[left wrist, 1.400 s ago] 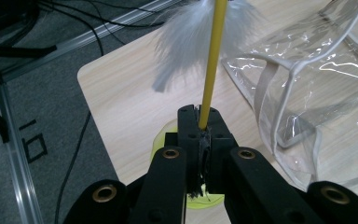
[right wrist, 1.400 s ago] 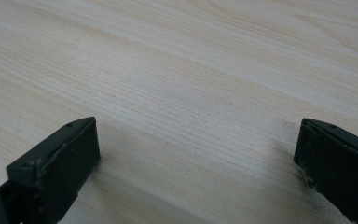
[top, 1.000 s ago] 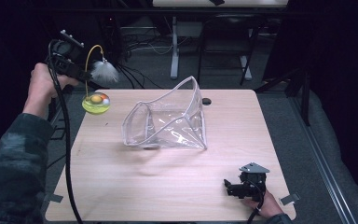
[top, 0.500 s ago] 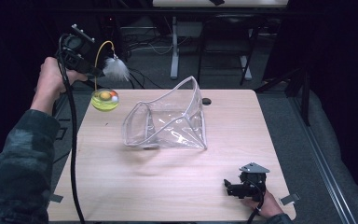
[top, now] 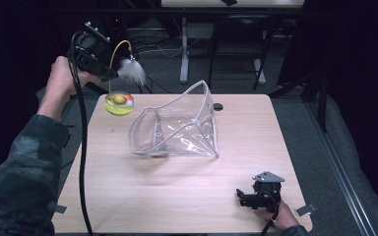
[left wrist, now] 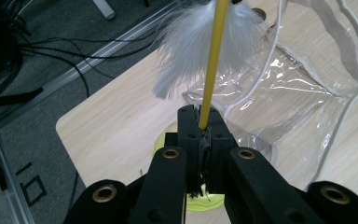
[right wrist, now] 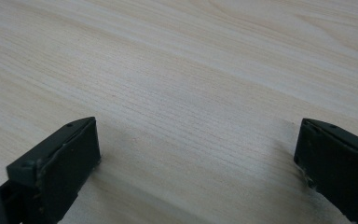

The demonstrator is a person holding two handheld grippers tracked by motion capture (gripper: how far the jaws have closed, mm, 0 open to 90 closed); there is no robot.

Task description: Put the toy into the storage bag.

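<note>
**A:** What have you got in your left gripper (top: 109,73)?

**B:** Your jaws are clamped tight on the yellow wand (left wrist: 213,60) of a cat toy. In the left gripper view the wand runs straight up from between the jaws and leaves the picture at the top edge, so you can't see its far end there. The white feather tuft (left wrist: 200,44) hangs behind it, also cut off at the top.

**A:** And where is the toy from above?

**B:** In the high view your left hand (top: 61,81) holds the gripper off the desk's far left corner, raised above it. The wand arcs over, with the feather tuft beside the jaws and a yellow-green ball (top: 118,103) hanging below, over the desk's (top: 177,196) corner. Whether the ball touches the desk, you cannot tell. In the left gripper view the jaws hide most of that ball.

**A:** What's next to it?

**B:** A clear plastic bag (top: 177,128) standing open at mid-desk, near the ball but apart from it. Its walls are see-through and hard to trace.

**A:** And your right gripper (top: 246,199)?

**B:** It rests at the desk's near right edge, jaws spread wide with only bare wood between them. Your right hand (top: 280,219) is partly cut off by the bottom edge.
</note>
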